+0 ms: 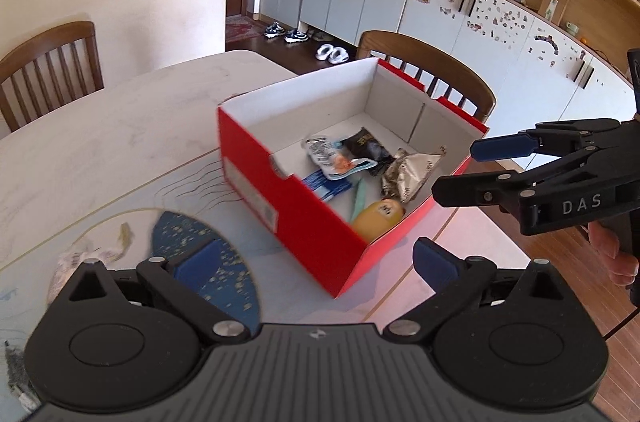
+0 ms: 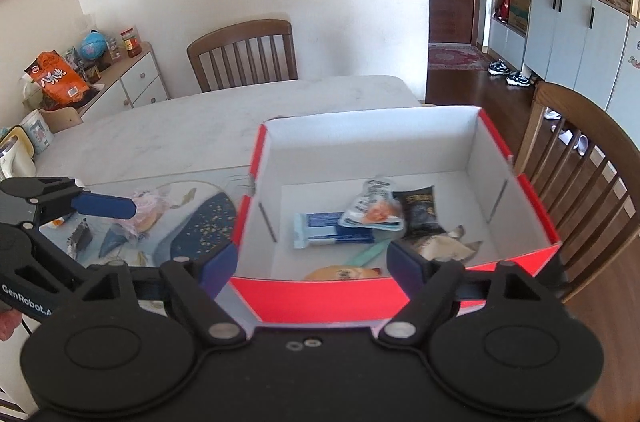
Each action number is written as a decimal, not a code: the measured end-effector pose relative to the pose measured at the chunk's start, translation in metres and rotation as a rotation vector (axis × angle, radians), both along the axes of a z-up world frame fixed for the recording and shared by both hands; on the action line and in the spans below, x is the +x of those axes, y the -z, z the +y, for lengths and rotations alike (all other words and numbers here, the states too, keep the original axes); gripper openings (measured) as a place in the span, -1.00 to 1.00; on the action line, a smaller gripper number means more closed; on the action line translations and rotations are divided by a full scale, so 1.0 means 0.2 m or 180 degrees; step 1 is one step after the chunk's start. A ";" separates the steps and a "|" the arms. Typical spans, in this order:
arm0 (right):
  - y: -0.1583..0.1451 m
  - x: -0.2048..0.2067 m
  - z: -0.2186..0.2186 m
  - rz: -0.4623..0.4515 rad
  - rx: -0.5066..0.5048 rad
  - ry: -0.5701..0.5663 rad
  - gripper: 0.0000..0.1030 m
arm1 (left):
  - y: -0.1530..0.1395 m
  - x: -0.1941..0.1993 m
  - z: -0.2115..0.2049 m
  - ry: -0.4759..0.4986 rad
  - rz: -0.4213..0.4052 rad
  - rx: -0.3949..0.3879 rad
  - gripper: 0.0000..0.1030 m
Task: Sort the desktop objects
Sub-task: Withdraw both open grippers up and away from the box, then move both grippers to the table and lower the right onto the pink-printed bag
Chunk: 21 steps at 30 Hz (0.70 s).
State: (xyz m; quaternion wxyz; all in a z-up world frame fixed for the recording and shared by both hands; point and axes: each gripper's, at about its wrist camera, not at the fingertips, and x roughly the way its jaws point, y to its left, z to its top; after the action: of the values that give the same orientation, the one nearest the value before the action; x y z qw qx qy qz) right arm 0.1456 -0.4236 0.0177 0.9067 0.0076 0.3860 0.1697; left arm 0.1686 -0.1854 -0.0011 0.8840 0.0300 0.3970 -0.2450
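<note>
Now red box (image 2: pixel 320 296) just ahead of right gripper (image 2: pixel 310 262), both grippers' fingers spread wide, empty.

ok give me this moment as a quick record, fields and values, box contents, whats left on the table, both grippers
container: red box, open top
in box: blue-white pack, black packet, silver wrapper, yellow item
on table: pink-wrapped item, small dark packet
left gripper: open, empty
right gripper: open, empty, at the box's near wall
</note>
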 end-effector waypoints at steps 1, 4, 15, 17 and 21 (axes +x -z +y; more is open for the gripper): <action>0.00 0.00 0.02 0.0006 0.0003 -0.0001 0.59 | 0.00 -0.01 0.02 -0.0006 0.0003 -0.0010 1.00; 0.01 0.00 0.10 0.0023 0.0010 -0.0008 0.59 | -0.01 -0.02 0.09 -0.0026 -0.0005 -0.0033 1.00; 0.02 -0.02 0.37 0.0060 0.0046 -0.0060 0.59 | 0.01 -0.06 0.39 -0.0204 0.0022 -0.0106 1.00; 0.03 -0.02 0.44 0.0066 0.0048 -0.0069 0.59 | 0.02 -0.07 0.45 -0.0249 0.0020 -0.0102 1.00; 0.06 -0.01 0.54 0.0112 0.0077 -0.0088 0.59 | 0.06 -0.09 0.56 -0.0348 0.0041 -0.0088 1.00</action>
State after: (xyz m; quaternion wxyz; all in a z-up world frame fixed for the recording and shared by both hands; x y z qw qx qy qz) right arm 0.1431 -0.3162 0.0064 0.8972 0.0163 0.3998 0.1868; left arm 0.1508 -0.0725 -0.0133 0.8938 -0.0055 0.4003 -0.2021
